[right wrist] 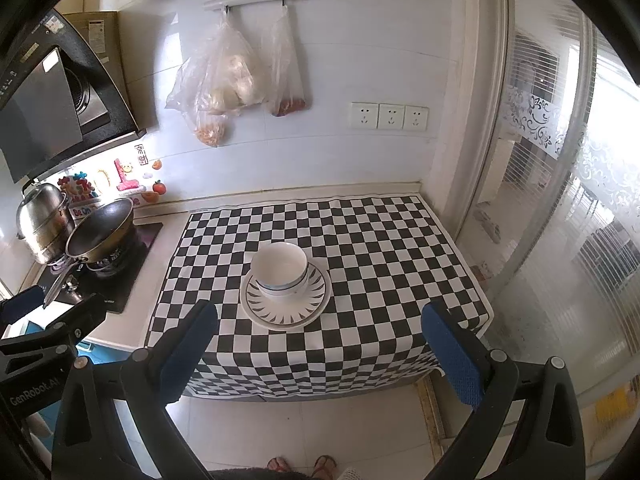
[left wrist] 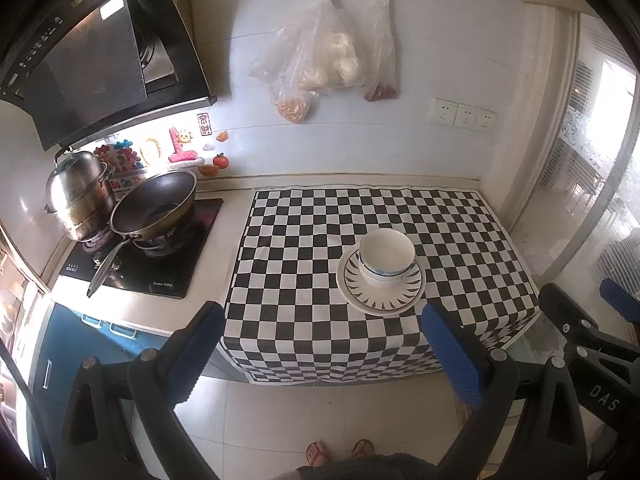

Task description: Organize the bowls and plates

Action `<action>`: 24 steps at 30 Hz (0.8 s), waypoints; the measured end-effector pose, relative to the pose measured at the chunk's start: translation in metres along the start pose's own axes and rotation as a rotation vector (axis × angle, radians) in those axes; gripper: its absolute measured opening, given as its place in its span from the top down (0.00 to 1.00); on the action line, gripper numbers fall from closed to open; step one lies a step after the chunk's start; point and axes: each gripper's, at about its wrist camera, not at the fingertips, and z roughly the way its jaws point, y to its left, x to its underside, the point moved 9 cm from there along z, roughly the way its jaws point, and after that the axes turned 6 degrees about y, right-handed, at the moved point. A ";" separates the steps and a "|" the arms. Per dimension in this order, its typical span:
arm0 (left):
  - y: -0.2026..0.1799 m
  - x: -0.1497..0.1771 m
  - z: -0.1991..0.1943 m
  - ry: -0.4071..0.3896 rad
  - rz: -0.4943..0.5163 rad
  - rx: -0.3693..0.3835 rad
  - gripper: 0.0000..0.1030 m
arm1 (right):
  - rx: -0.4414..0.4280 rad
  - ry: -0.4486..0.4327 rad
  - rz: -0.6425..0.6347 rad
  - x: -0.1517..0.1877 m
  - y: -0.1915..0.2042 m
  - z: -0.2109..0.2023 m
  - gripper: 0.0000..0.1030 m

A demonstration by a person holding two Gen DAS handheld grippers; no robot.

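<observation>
Sitting on plate (right wrist: 286,300), bowl (right wrist: 280,266) seemingly beyond both gaping tools.

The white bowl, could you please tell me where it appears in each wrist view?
Left wrist: the white bowl sits right of centre, on the patterned plate.
Right wrist: the bowl sits left of centre, on the same plate.
Shared landmark: the checkered cloth under the plate.

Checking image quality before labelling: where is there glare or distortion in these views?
Left wrist: blown-out glare under the range hood; fisheye bends the checkered cloth. Right wrist: bright haze on the glass door; bowl and plate stay sharp.
</observation>
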 end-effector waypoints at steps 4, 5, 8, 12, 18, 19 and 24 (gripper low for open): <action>0.001 0.002 0.000 0.003 -0.002 -0.002 0.02 | -0.002 0.005 -0.003 0.000 0.001 0.001 0.00; 0.002 0.003 0.000 0.005 -0.004 -0.001 0.02 | -0.003 0.007 -0.002 0.001 0.002 0.000 0.00; 0.005 0.004 0.000 0.007 -0.006 -0.003 0.02 | -0.004 0.010 -0.005 0.002 0.003 0.000 0.00; 0.008 0.003 0.001 0.008 -0.010 -0.006 0.02 | -0.006 0.005 -0.011 0.003 0.004 0.001 0.00; 0.010 0.003 0.000 0.007 -0.008 -0.006 0.02 | -0.008 0.007 -0.021 0.002 0.006 0.002 0.00; 0.011 0.003 0.000 0.007 -0.008 -0.008 0.02 | -0.007 0.006 -0.022 0.002 0.006 0.003 0.00; 0.011 0.004 0.000 0.007 -0.010 -0.006 0.02 | -0.009 0.008 -0.025 0.000 0.006 0.004 0.00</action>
